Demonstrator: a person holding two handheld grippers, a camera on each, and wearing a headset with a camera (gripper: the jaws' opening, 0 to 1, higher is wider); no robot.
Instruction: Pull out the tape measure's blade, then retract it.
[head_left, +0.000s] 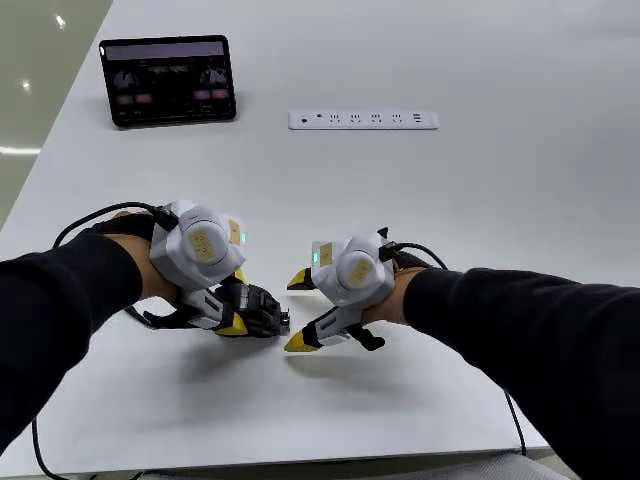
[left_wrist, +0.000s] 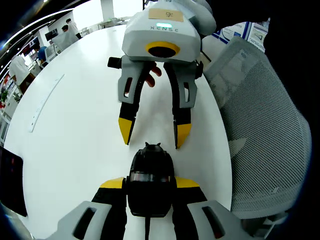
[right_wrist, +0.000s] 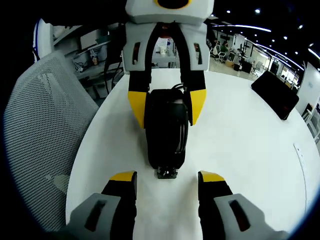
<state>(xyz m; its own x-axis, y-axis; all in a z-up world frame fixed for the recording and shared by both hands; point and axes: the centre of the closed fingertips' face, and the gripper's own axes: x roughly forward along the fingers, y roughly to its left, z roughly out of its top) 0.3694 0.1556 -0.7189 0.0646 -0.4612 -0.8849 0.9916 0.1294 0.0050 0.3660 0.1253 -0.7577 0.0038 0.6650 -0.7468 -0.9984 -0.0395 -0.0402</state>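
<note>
Tape measure (head_left: 258, 310) is sitting on the worktop (head_left: 420, 200) at 7 o'clock in the head view, left gripper (head_left: 236, 300) fingers clamping its case, hook tab (right_wrist: 166, 173) pointing toward 3 o'clock. Right gripper (head_left: 298, 312) fingers are standing wide, straddling the tab's line but not touching it. Best move, I reckon: keeping the case pinned flat, closing squarely on the tab, pulling straight toward 3 o'clock, since skew risks kinking the blade.

A white table (head_left: 480, 200) bears a tablet (head_left: 168, 80), power strip (head_left: 363, 120) and tape measure (head_left: 262, 308).
</note>
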